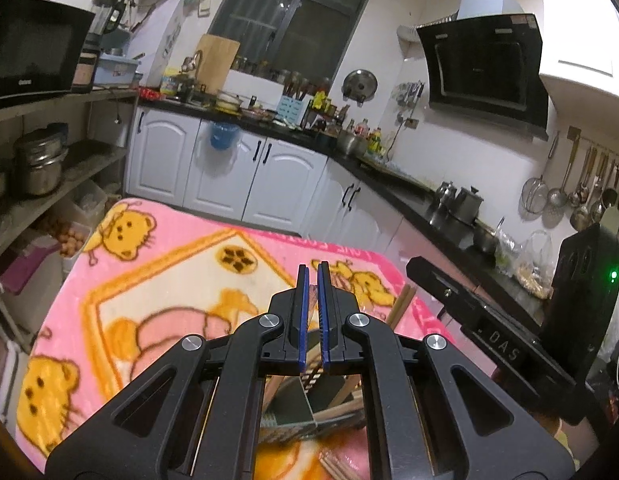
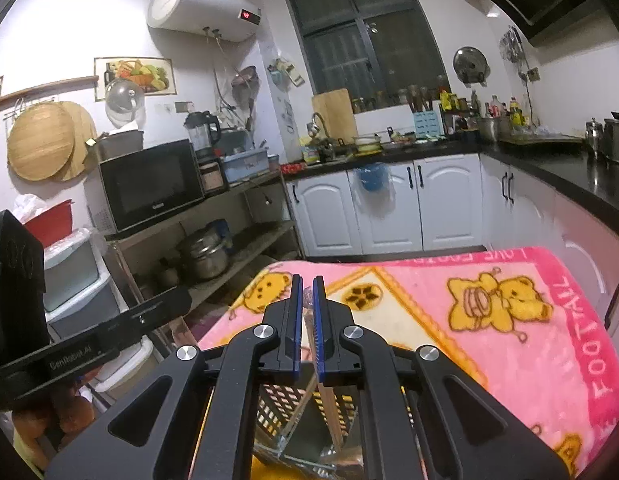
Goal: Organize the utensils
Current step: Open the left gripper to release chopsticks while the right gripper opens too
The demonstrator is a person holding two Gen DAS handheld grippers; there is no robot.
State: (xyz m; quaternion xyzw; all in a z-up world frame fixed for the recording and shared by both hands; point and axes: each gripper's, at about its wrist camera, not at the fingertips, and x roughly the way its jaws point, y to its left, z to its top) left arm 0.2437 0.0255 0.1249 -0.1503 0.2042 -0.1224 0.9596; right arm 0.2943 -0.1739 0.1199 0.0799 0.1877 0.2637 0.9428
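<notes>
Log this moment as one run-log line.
left gripper: shut, empty | right gripper: shut on clear wrapped item | utensil holder: below grippers | blanket: covers table

The pink cartoon-bear blanket covering the bench (image 1: 157,280) lies bare and open ahead of both grippers. Close under them stands a perforated metal utensil holder (image 2: 277,412) with wooden chopsticks (image 1: 401,308) jutting up beside it (the nearest obstacles). The grey metal shelf rack with pots (image 2: 229,240) borders the bench's left edge, white cabinet doors (image 2: 389,204) beyond.
</notes>
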